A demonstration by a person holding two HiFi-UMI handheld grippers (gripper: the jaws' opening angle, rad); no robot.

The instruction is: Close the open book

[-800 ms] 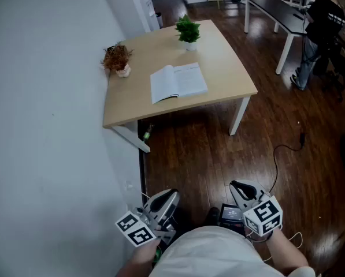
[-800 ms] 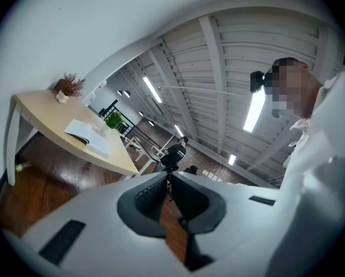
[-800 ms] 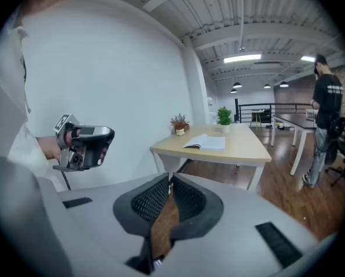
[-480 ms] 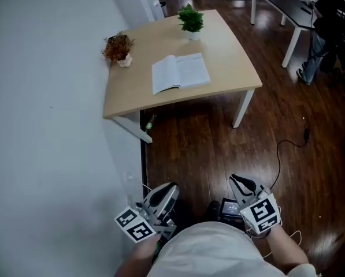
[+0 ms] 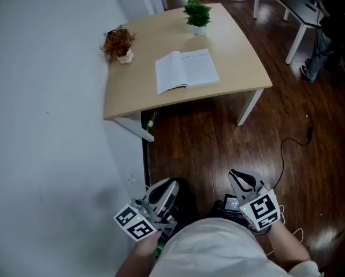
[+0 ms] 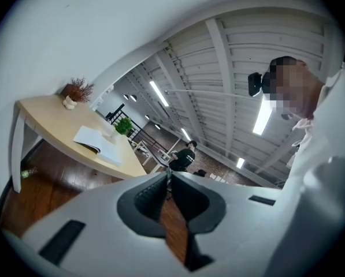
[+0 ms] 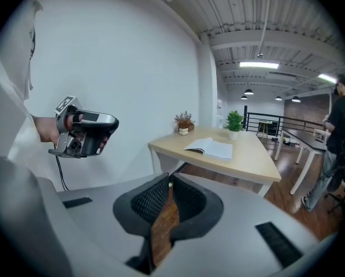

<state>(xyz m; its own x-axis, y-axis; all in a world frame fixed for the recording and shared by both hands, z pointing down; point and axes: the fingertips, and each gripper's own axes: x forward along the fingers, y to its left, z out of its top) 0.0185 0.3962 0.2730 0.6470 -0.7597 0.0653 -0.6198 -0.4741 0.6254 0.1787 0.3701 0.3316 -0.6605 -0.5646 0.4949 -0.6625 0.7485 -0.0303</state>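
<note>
White wall (image 5: pixel 45 108) fills the left side of the head view, with dark wooden floor (image 5: pixel 207 149) beside it. Low at the left, the left gripper (image 5: pixel 165 190) is well apart from the table (image 5: pixel 132 91). Its own view shows the jaws pressed together at the tips with nothing between them.

Farther off, the pale wooden table stands against the wall. On it, from left to right, are a dried plant (image 5: pixel 118 44) in a small pot near the wall, the open book (image 5: pixel 186 70) lying flat with its pages up near the front edge, and a green plant (image 5: pixel 197 15) at the far side.

The right gripper (image 5: pixel 241 182) is low at the right, with its jaws closed tip to tip and empty. A black cable (image 5: pixel 282 153) lies on the floor to its right. At the far right edge a person (image 5: pixel 329 22) in dark clothes seems to stand by a dark-topped bench (image 5: pixel 285 3), though that corner is partly cut off.
</note>
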